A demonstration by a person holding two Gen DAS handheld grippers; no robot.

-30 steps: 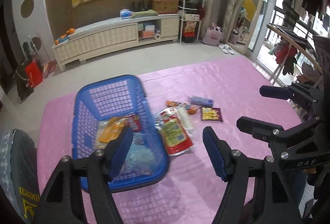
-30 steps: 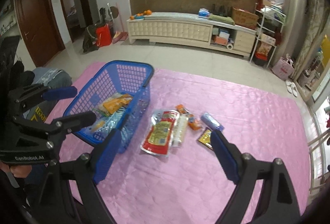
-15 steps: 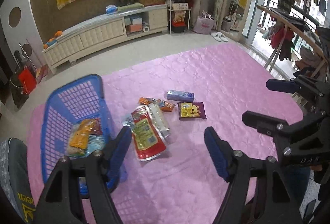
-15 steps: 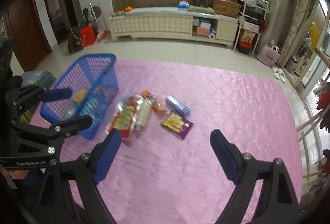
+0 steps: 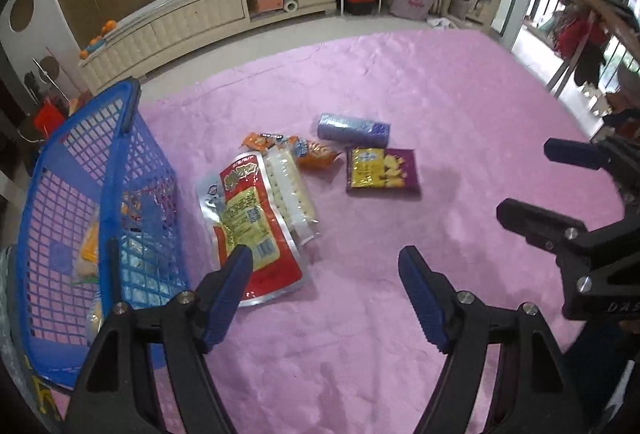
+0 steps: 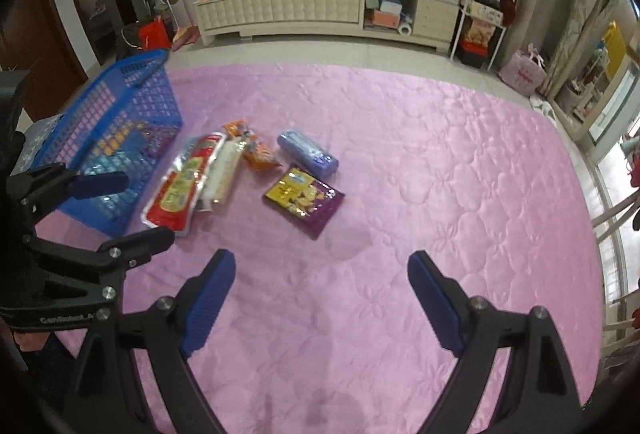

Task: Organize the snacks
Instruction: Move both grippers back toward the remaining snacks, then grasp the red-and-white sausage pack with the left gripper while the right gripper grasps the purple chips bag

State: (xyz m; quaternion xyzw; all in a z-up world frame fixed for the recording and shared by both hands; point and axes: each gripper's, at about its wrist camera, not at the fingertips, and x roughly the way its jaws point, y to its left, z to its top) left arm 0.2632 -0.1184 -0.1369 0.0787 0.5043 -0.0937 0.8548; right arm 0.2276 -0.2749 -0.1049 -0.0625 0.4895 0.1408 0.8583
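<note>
Living room, pink quilted mat [image 6: 440, 162] on floor: loose snacks incl. purple-yellow packet [image 6: 304, 198] lie mid-mat beside blue basket [image 6: 116, 138] at its left edge, ahead-left of right gripper [image 6: 320, 298], ahead of left gripper [image 5: 324, 294], both spread, empty.

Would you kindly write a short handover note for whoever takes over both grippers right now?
Left gripper: open, empty, hovering above the pink quilt near the red pouch.
Right gripper: open, empty, over bare quilt.
Blue basket sits at the left and already holds several snacks.
Still loose on the quilt: the red pouch, white packet, orange packets, blue pack and purple-yellow packet.
Left to do: move those into the basket; the red pouch lies closest to the left fingers.
</note>
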